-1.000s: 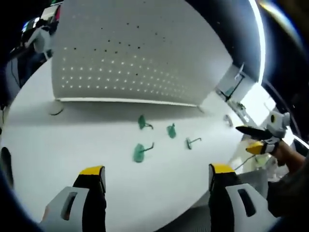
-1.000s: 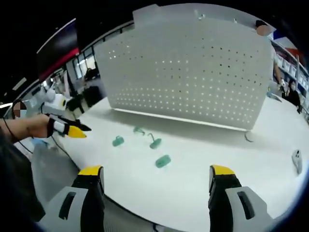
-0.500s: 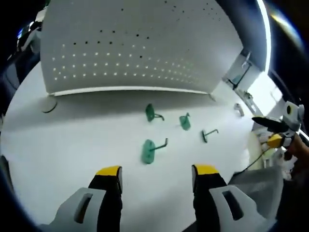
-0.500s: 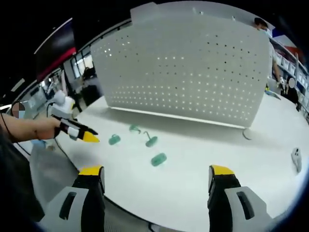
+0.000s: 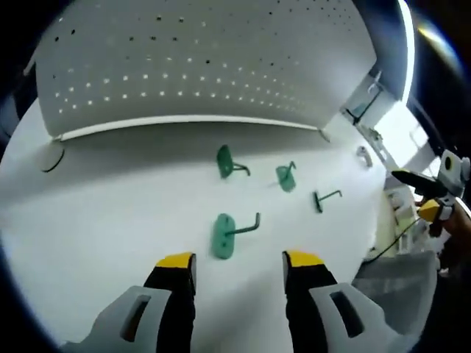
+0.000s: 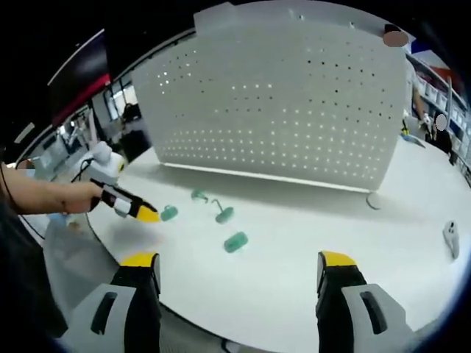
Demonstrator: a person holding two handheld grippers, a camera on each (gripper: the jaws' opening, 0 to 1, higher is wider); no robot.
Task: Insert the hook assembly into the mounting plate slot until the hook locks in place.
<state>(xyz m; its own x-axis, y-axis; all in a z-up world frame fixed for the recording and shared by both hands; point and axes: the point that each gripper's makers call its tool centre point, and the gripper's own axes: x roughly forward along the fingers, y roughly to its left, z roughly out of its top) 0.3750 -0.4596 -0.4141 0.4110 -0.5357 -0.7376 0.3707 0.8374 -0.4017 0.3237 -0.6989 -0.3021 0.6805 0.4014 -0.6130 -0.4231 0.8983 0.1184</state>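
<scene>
The white perforated mounting plate [image 5: 199,66] [image 6: 280,110] stands upright at the back of the white table. Several green hook assemblies lie in front of it. The nearest hook [image 5: 224,235] lies just beyond my left gripper [image 5: 239,261], whose yellow-tipped jaws stand open with nothing between them. Other hooks [image 5: 224,162] [image 5: 285,175] [image 5: 324,198] lie farther off. In the right gripper view the left gripper [image 6: 140,209] hovers beside one hook [image 6: 169,213], with more hooks [image 6: 224,214] [image 6: 235,241] to its right. My right gripper [image 6: 237,261] is open and empty, well short of the hooks.
A round foot disc [image 5: 50,156] [image 6: 374,202] lies by the plate's corner. A small white object [image 6: 450,239] sits near the table's right edge. The right gripper [image 5: 427,195] shows beyond the table's edge. A hand [image 6: 73,197] holds the left gripper.
The left gripper has moved in toward the hooks, and its jaws have narrowed. The right gripper has stayed wide open and hardly moved.
</scene>
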